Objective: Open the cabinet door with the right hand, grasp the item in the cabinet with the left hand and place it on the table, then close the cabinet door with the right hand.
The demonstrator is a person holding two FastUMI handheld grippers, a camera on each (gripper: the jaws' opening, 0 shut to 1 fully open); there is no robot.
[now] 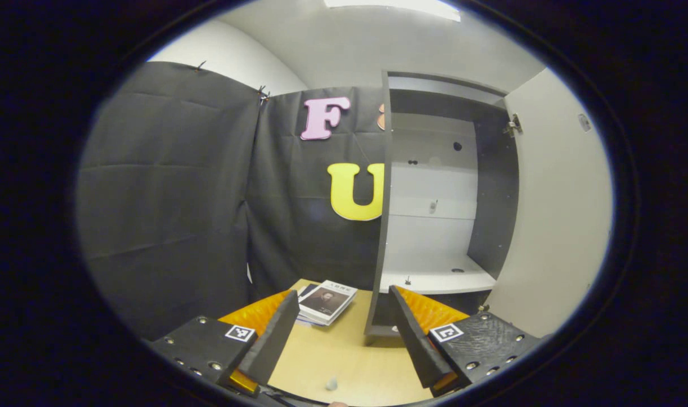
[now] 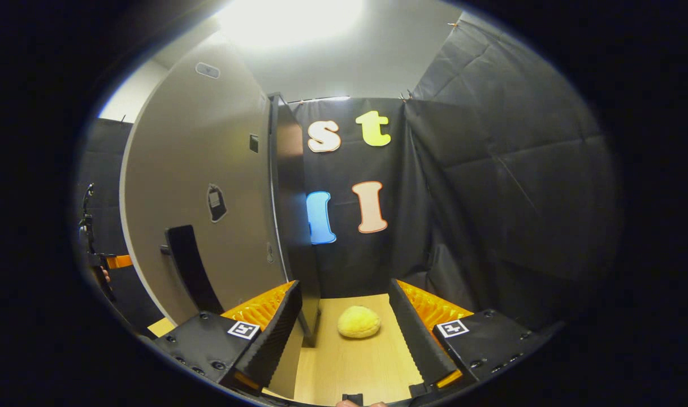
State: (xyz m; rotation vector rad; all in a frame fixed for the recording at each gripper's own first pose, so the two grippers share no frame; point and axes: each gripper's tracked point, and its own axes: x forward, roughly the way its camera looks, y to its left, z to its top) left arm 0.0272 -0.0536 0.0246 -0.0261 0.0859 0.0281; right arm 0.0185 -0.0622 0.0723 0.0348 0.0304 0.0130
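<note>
Left gripper view: one open cabinet (image 1: 440, 226), booklet stack (image 1: 327, 301) on one table (image 1: 344, 362), both grippers' jaws apart, empty

I am seeing the cabinet door (image 2: 202, 186) covering the cabinet's inside in my right gripper view. My left fingers are hiding part of the books (image 1: 325, 302); their covers are too small to tell.
</note>
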